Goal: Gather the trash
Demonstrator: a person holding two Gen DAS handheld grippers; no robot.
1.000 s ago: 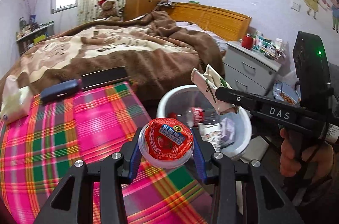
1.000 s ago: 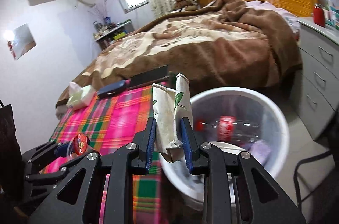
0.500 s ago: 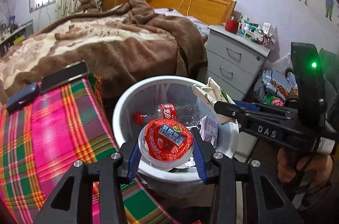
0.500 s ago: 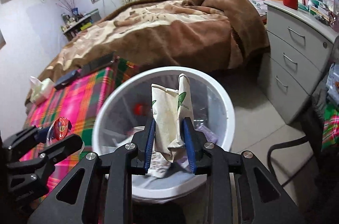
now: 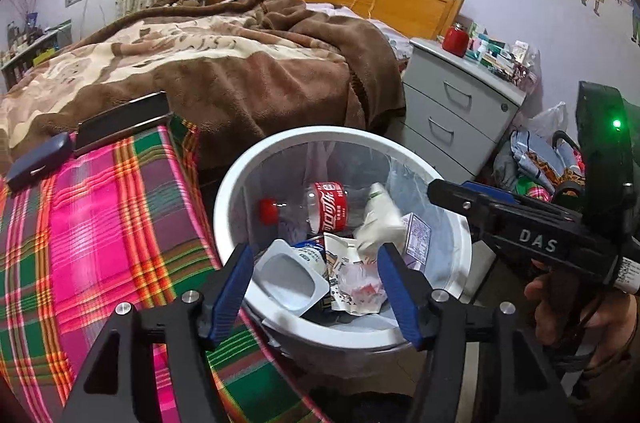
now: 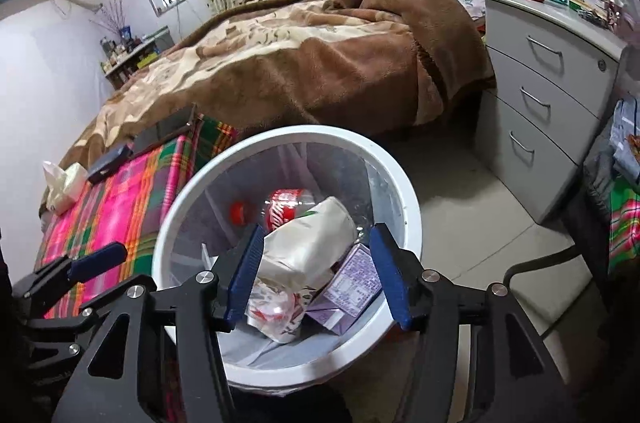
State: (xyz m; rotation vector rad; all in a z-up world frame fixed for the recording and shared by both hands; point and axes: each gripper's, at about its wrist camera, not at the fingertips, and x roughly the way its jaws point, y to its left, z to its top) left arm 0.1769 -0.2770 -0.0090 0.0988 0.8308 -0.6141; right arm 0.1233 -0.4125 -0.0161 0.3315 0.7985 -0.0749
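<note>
Both hand-held grippers, left (image 5: 316,287) and right (image 6: 316,269), have just been opening and are hanging wide, holding nothing, above the round white plastic bin (image 5: 224,199); the crumpled cream paper bag (image 6: 308,243) is landing inside.

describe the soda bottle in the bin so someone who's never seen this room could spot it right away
Beside the plaid-covered table, at the foot of the bed, stands a round white bin with a clear liner. Lying on its side against the far inner wall is the soda bottle. It is the only clear plastic item with a red cap and a red label; its neighbours are white wrappers and a purple carton.
</note>
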